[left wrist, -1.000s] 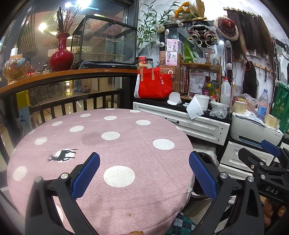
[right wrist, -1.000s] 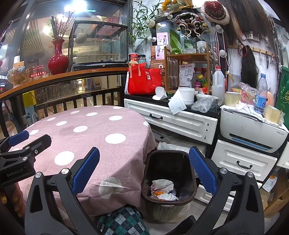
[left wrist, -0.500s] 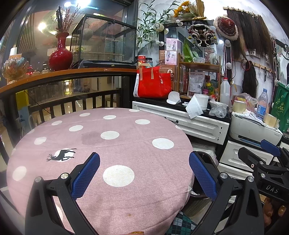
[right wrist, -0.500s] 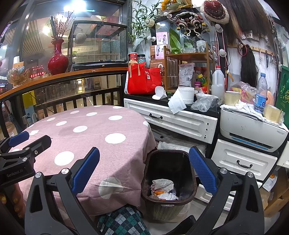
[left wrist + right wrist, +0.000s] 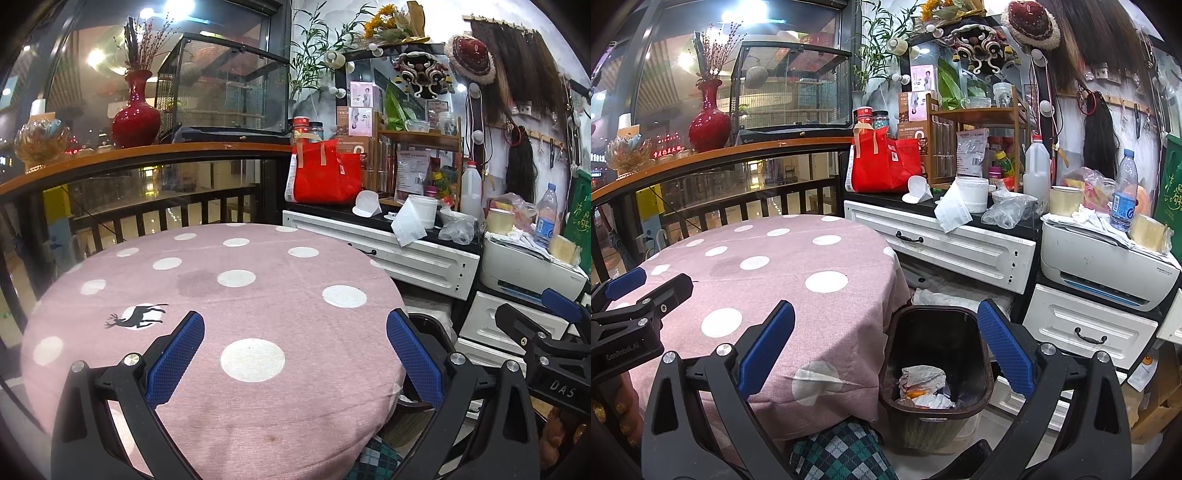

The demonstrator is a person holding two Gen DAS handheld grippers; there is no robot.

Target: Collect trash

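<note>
A dark bin (image 5: 982, 354) stands on the floor right of the round table, with crumpled paper trash (image 5: 923, 384) at its bottom. My right gripper (image 5: 885, 347) hangs open above the bin's near side, nothing between its blue pads. Over the pink polka-dot tablecloth (image 5: 240, 288), my left gripper (image 5: 294, 350) is open too and holds nothing. No trash shows on the tablecloth. The bin's rim (image 5: 424, 321) peeks out behind the table edge in the left wrist view. Each gripper appears in the other's view, the right gripper (image 5: 546, 332) at the right and the left gripper (image 5: 635, 295) at the left.
White drawer cabinets (image 5: 960, 251) carry a red bag (image 5: 882, 162), a white tub (image 5: 971, 194), tissue, plastic bags and bottles. A printer (image 5: 1108, 266) sits at the right. A dark railing with a red vase (image 5: 135, 118) runs behind the table. Checked fabric (image 5: 842, 450) lies below.
</note>
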